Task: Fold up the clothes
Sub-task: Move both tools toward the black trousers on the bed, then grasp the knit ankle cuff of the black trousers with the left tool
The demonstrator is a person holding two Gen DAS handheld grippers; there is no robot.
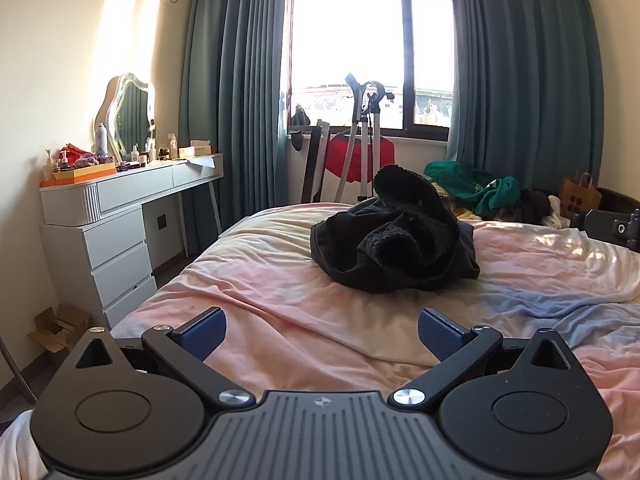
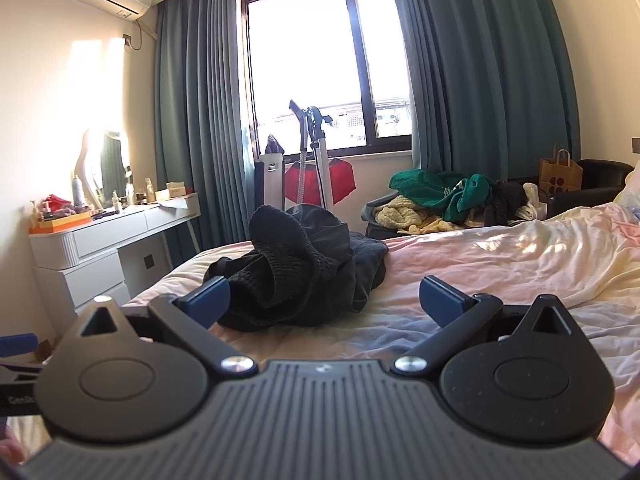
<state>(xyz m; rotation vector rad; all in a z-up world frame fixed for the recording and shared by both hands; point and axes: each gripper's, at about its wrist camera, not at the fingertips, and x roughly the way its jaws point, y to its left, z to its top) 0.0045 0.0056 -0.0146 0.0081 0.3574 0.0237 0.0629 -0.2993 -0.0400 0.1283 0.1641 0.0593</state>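
**Black garment heaped on the bed, both grippers wide and holding nothing**

From my seat the bed (image 1: 280,320) fills the lower half of both wrist views, its pink, cream and blue cover rumpled. At about 1 o'clock from my left gripper (image 1: 322,332) sits the black clothing (image 1: 394,236): a crumpled mound, with a coarse knit part rolled up on top of a smoother dark layer. It is not folded as it lies. In the right wrist view the same heap is at 11 o'clock, and my right gripper (image 2: 325,298) has its left pad just in front of the heap's near edge; whether it touches I cannot tell.

Beyond the bed, at 2 o'clock, a second pile of clothes (image 2: 444,196) in green, yellow and dark cloth lies on a seat by the curtain.

Both grippers have their blue pads spread wide, with only bedcover between them.

I judge the step in hand to be the approach to the black heap. The next move calls for finding an edge or corner, which the bunching hides from me, and pinching a single layer so the piece can be drawn flat.
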